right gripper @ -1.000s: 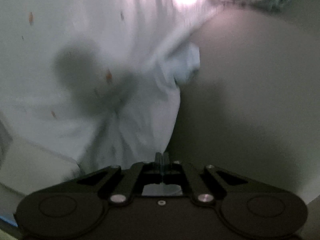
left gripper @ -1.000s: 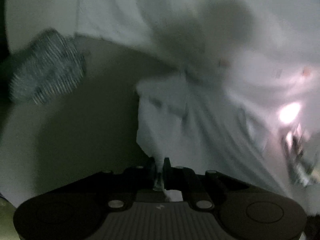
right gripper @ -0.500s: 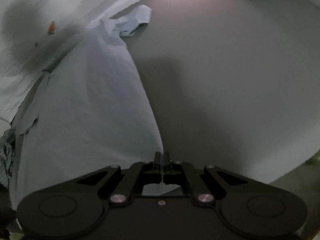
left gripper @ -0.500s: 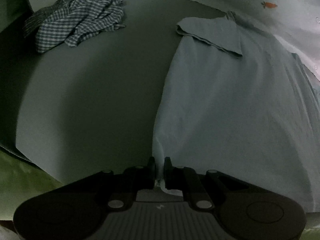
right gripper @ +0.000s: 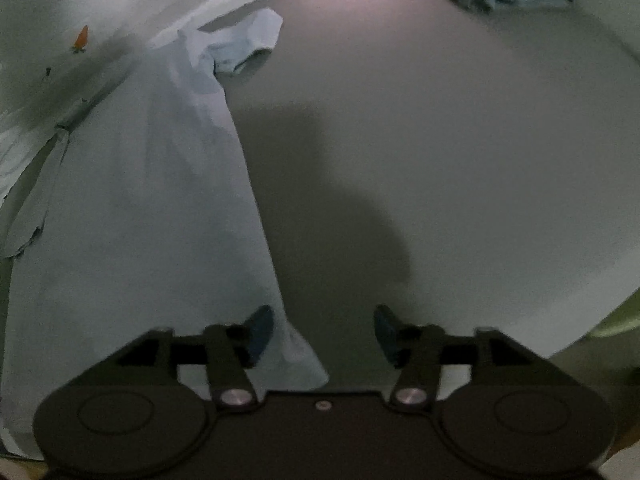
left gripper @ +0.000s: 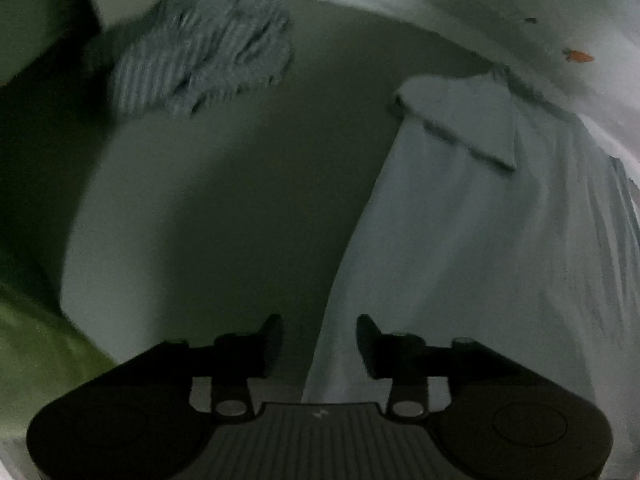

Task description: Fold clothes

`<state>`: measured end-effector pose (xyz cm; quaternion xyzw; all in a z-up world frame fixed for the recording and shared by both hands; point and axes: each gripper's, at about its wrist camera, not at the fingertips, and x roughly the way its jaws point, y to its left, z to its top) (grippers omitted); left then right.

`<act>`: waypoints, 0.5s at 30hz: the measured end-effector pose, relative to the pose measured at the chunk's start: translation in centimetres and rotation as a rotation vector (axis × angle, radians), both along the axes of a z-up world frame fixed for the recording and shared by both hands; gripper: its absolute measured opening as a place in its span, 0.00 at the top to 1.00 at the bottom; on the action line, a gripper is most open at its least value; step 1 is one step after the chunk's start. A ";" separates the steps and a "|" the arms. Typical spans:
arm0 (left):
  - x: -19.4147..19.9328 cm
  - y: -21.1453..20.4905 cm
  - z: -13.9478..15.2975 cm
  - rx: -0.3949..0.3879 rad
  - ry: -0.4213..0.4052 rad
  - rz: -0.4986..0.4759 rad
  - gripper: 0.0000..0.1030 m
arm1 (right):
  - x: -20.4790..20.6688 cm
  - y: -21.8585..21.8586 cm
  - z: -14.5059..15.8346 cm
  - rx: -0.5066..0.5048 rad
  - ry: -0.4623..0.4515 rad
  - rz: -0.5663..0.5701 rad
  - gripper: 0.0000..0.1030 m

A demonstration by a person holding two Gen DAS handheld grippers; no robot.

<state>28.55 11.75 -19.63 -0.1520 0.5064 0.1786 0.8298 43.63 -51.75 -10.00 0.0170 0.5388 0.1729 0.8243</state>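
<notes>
My left tongs (left gripper: 318, 344) are opening; the shirt (left gripper: 500, 248) hem lies between the jaws, untouched by the pads. My right tongs (right gripper: 324, 334) are opening too, with the shirt's corner between the jaws, nearer the left pad. The shirt lies flat on the bench (right gripper: 440, 160), stretching ahead. A checked cloth (left gripper: 200, 64) lies far ahead-left of the left tongs.
</notes>
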 end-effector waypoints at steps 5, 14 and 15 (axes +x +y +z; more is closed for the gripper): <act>4.4 -3.5 0.5 0.042 -0.039 -0.102 0.38 | 2.1 0.6 0.7 -0.007 -0.056 0.001 0.18; 12.7 -10.9 -2.2 -0.005 -0.005 -0.249 0.36 | 6.9 3.9 -0.1 -0.004 -0.098 0.004 0.08; 13.4 -11.6 -2.5 -0.001 0.001 -0.266 0.36 | 7.5 4.3 -0.2 -0.002 -0.105 0.001 0.08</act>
